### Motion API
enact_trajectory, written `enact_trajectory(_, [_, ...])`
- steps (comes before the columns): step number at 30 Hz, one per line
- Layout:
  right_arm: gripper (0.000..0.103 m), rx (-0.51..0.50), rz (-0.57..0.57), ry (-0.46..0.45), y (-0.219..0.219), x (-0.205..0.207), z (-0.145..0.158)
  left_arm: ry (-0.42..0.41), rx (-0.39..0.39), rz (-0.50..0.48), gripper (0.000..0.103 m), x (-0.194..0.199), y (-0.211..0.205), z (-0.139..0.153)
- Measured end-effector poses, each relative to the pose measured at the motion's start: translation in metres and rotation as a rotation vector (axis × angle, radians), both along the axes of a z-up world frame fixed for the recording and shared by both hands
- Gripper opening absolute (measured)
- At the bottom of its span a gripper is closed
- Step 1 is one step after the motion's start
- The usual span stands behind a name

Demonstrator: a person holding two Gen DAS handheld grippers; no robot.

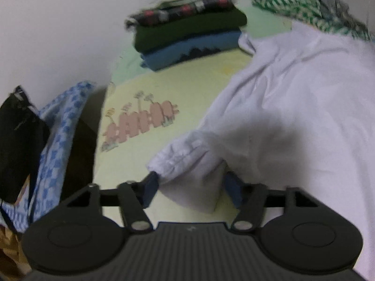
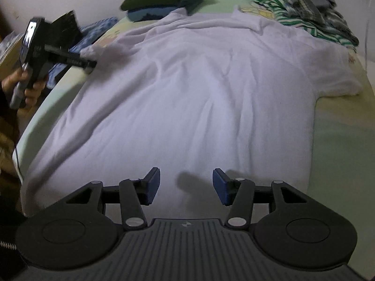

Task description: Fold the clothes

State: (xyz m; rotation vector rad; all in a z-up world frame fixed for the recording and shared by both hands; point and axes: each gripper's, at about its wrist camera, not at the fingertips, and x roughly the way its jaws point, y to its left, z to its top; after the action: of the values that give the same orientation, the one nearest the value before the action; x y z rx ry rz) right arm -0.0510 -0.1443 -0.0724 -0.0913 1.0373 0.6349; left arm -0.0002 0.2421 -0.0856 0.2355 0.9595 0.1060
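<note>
Bed sheet (image 2: 339, 140) bears white shirt (image 2: 199, 82).

A big white shirt (image 2: 192, 89) lies flat across the middle of the frame. The right gripper (image 2: 186, 186) sits at the bottom, fingers wide apart. At the upper left, a hand (image 2: 21, 82) holds the left gripper (image 2: 90, 65) by the sleeve.

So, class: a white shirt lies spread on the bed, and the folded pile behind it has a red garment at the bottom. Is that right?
Not quite. The bottom garment of the folded pile is blue, not red, as the left wrist view shows. The white shirt does lie spread on the bed.
</note>
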Motion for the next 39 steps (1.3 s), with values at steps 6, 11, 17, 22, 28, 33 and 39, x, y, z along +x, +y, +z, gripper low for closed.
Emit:
enact_trajectory(6, [0.053,0.036,-0.095,0.028,0.010,0.022,-0.003,-0.056,0.101,-0.039,0.024,0.012,0.014,0.009])
enact_trajectory(11, [0.053,0.036,-0.123,0.023,0.026,0.034,-0.005,-0.174,0.320,0.049,0.018,0.033,0.034,0.028])
enact_trajectory(17, [0.053,0.044,-0.104,-0.009,0.047,0.046,-0.002,-0.100,0.355,0.094,0.024,0.048,0.073,0.016])
enact_trajectory(22, [0.053,0.031,-0.084,-0.044,0.054,0.054,0.004,-0.050,0.333,0.150,0.025,0.036,0.097,0.011])
enact_trajectory(28, [0.053,0.059,-0.147,-0.006,0.048,0.068,0.000,-0.181,0.138,0.025,0.031,0.020,0.055,0.058])
enact_trajectory(33, [0.053,0.036,-0.203,-0.005,0.058,0.079,-0.004,-0.184,0.061,-0.131,0.045,0.057,-0.023,0.038])
enact_trajectory(39, [0.053,-0.030,-0.210,-0.102,0.060,0.103,0.000,-0.112,0.007,-0.128,0.032,0.114,-0.063,-0.001])
